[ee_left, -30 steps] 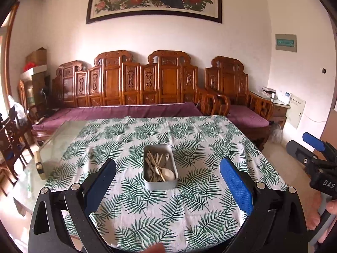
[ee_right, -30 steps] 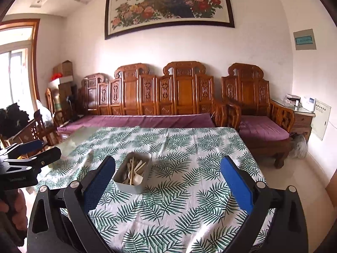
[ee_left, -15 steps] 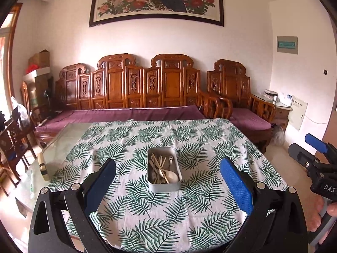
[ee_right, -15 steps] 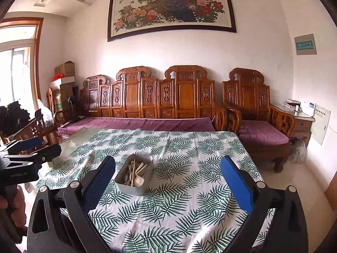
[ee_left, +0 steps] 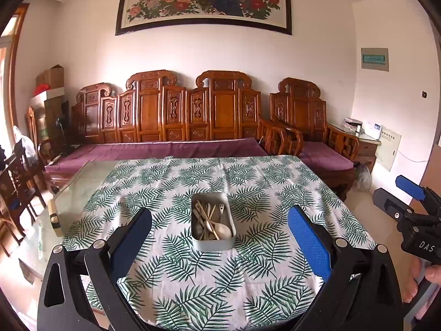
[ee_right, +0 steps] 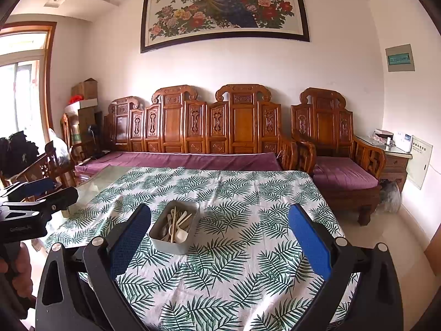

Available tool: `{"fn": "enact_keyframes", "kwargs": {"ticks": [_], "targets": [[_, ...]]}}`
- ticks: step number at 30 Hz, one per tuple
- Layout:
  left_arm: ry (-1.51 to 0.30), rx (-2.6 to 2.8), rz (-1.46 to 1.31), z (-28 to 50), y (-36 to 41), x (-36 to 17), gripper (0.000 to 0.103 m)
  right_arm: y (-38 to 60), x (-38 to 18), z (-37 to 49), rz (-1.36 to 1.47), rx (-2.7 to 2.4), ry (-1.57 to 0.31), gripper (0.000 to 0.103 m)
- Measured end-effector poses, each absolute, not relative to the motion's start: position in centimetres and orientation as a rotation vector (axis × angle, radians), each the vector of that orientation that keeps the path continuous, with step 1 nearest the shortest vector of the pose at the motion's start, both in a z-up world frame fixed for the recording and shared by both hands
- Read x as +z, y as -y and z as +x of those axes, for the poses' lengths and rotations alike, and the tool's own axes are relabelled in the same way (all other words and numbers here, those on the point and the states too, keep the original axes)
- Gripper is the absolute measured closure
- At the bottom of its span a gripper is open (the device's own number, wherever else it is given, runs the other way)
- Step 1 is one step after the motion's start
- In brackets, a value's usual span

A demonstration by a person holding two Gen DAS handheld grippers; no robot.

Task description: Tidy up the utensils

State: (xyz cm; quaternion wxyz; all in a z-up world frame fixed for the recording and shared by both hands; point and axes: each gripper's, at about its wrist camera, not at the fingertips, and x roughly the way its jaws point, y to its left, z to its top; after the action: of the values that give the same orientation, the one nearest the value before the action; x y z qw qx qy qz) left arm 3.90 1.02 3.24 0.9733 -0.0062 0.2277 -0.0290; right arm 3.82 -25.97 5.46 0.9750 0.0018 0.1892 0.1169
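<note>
My left hand-held gripper (ee_left: 219, 244) is spread wide, both blue pads (ee_left: 308, 244) well apart, nothing between them. It hangs above the near part of the bench (ee_left: 82, 182), clear of the cloth. My right hand-held gripper (ee_right: 219, 244) is likewise wide and empty, also off the surface.

A grey metal tin (ee_left: 212, 222) sits on the leaf-print tablecloth (ee_left: 248, 275), roughly mid-bench. From the left wrist view it lies straight ahead, centred between the fingers. From the right wrist view the same tin (ee_right: 175, 226) sits left of centre, near the left pad.

Inside the tin: a loose pile of pale utensils (ee_left: 209, 222). I make out a white spoon (ee_left: 223, 230) near the front end and several slim wooden sticks crossing it. Some small pieces I cannot identify. All lie within the tin's walls; none on the cloth.

The cloth covers most of the bench; bare glass shows at the far left corner.

Each gripper shows at the edge of the other's view, with part of a person's hand (ee_right: 16, 270) on the handle.

Behind the bench: a carved wooden sofa (ee_left: 171, 115) with a purple cushion, and a framed peacock painting (ee_left: 204, 0) on the wall.
</note>
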Motion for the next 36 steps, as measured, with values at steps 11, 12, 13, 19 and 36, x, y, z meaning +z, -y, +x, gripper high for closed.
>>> {"fn": "enact_keyframes", "kwargs": {"ticks": [11,12,13,19,36], "targets": [[-0.453,-0.058,-0.007,3.77,-1.0,3.36,0.008,26.01,5.43,3.88,0.003,0.235,-0.381,0.003],[-0.452,-0.058,-0.007,3.77,-1.02,3.43,0.008,26.01,5.42,3.88,0.003,0.235,-0.381,0.003],[-0.452,-0.058,-0.007,3.75,-1.01,3.41,0.008,26.01,5.43,3.88,0.003,0.235,-0.381,0.003],[-0.451,-0.057,-0.004,3.74,-0.99,3.42,0.008,26.08,5.23,4.04,0.007,0.233,-0.383,0.003],[-0.447,-0.059,-0.003,3.62,-1.09,3.46,0.008,26.15,5.2,4.06,0.006,0.233,-0.384,0.003]]}}
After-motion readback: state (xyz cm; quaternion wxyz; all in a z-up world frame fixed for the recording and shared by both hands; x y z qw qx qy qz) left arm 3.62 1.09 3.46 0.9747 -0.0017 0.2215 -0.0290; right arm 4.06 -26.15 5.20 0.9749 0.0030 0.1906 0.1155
